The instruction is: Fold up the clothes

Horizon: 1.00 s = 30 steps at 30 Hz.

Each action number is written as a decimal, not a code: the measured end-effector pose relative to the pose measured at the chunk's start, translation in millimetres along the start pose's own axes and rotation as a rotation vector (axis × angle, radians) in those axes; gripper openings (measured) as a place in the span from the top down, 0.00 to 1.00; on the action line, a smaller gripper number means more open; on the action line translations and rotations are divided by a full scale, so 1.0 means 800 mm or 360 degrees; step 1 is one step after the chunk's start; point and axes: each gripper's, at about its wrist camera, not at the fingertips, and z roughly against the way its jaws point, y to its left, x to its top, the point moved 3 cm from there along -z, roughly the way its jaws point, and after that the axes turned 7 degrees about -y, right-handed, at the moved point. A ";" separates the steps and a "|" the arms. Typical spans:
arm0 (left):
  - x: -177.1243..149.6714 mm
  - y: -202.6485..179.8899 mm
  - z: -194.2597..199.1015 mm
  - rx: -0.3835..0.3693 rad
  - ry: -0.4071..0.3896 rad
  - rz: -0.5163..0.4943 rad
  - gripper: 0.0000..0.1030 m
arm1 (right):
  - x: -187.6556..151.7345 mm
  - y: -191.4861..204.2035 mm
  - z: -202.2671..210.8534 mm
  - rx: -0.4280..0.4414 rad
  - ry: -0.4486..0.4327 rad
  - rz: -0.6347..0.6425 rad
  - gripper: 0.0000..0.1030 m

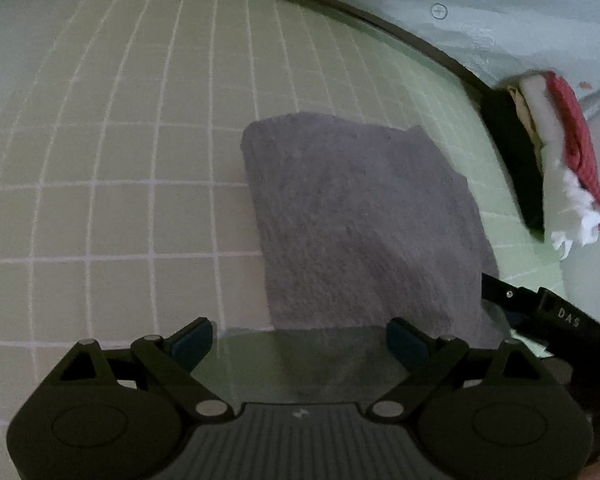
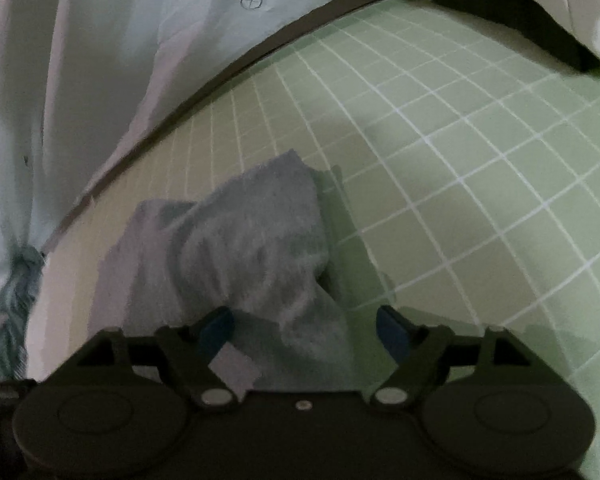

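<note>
Surface: pale green mat [image 1: 100,152] ruled with a white grid, dark-edged along its far side; rumpled white sheet [image 1: 500,28] beyond the edge.

Item, task piece: grey cloth [image 1: 360,216], fleecy, folded into a rough rectangle, lying on the mat near its middle. In the right wrist view the same grey cloth [image 2: 244,248] looks bunched and uneven, one fold raised, its near end running down between the fingers.

Item: pile of clothes [image 1: 560,152] at the mat's far right edge, white and red layers over a dark one, well apart from the grey cloth.

Left gripper [image 1: 298,340]: jaws spread wide, nothing clasped. Blue pads [image 1: 192,340] stand either side of the cloth's near edge, not pressing on it. Tool tilted steeply down toward the mat.

Right gripper [image 2: 306,330]: jaws wide apart, released. The cloth lies between the fingers; the left pad [image 2: 216,330] is just beside or touching the fabric, which of the two cannot be told; the other pad stands clear over bare mat. Tool angled downward. In the left wrist view its black body [image 1: 548,312] enters from the right, beside the cloth's near corner.
</note>
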 end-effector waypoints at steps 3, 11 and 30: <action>0.001 0.003 0.005 -0.0063 -0.0018 0.0053 0.09 | 0.002 0.000 -0.003 0.0014 0.0000 -0.0017 0.20; 0.005 0.016 0.010 -0.0190 -0.0061 0.0230 0.09 | 0.003 0.004 -0.011 0.0018 0.0018 0.0001 0.12; 0.004 -0.036 -0.036 -0.0280 -0.0040 0.0091 0.20 | -0.003 0.041 -0.036 0.0202 0.0107 0.0119 0.27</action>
